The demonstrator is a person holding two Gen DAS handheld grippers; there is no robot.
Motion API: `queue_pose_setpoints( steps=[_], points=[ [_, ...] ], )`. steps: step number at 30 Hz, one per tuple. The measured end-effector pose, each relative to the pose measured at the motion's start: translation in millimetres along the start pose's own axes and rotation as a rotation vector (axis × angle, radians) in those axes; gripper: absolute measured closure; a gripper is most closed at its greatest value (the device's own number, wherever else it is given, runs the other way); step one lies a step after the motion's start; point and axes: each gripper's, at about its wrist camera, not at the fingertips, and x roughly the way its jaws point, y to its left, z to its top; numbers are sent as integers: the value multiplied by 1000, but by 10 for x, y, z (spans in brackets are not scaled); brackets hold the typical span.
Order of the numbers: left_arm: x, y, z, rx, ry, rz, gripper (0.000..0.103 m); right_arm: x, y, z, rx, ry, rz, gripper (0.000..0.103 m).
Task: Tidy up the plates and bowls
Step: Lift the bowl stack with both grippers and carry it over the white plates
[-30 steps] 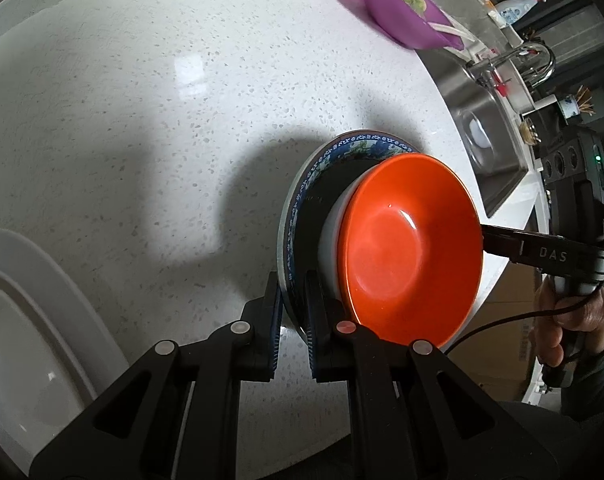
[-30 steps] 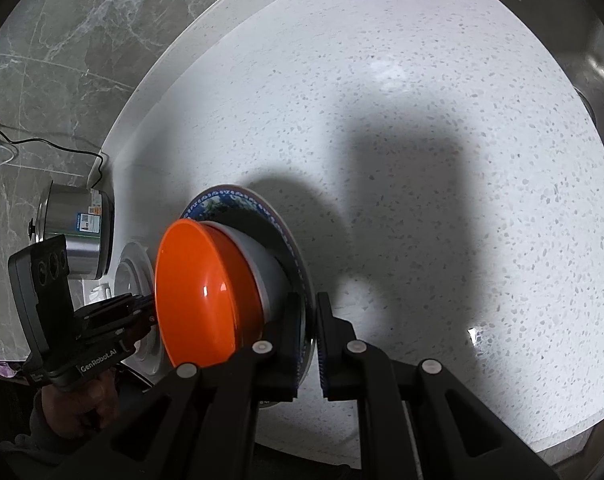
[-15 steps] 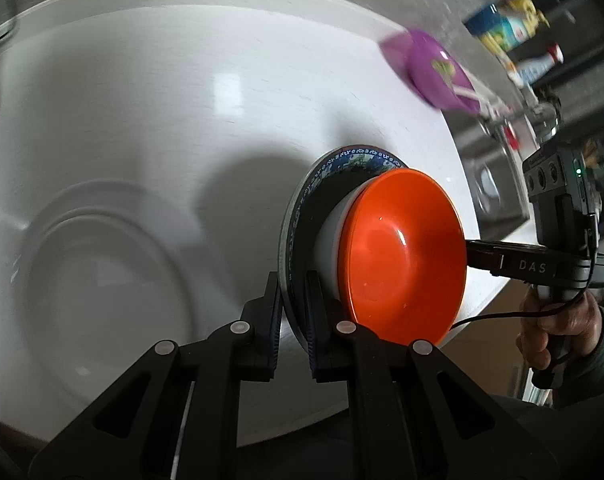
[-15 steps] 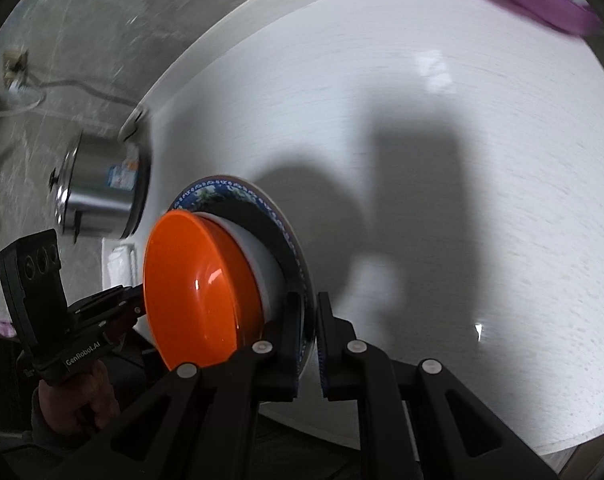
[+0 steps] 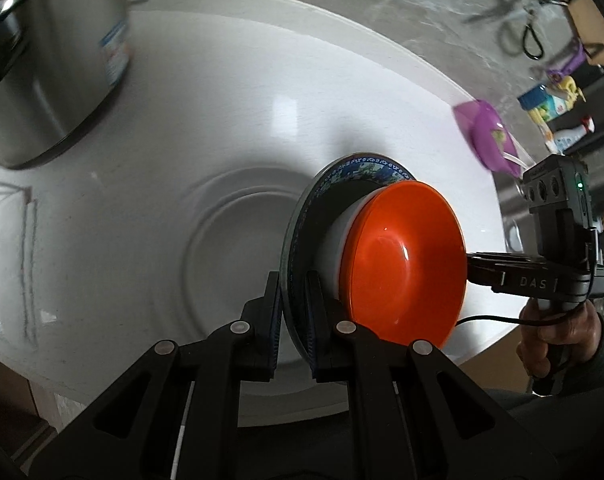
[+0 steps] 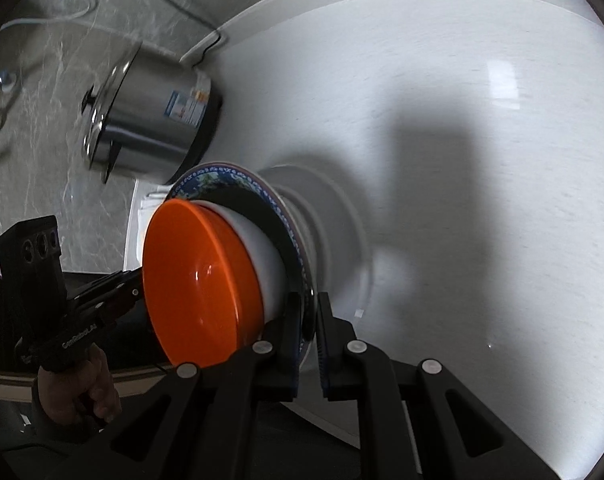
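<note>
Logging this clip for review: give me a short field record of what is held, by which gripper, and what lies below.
held: blue-rimmed plate with an orange bowl on it
left gripper: shut on the plate's rim
right gripper: shut on the opposite rim
below: large white plate on the white counter
nearby: steel pot, purple bowl
image: motion-blurred

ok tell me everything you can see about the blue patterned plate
The blue patterned plate is round, glossy like ceramic, with a blue-and-green rim band and a dark centre. It carries an orange bowl with a white outside. The left gripper and right gripper each pinch its rim from opposite sides, holding it over a large white plate.
</note>
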Motion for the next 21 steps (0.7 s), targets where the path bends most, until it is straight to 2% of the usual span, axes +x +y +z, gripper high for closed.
queue_pose_setpoints(
  steps=[10, 21],
  points=[
    [195, 531, -62, -8, 43, -6, 95, 416, 181, 25, 12, 18, -37, 92],
    [418, 710, -49, 28, 78, -14, 95, 630, 157, -24, 33, 6, -91, 92]
  ],
)
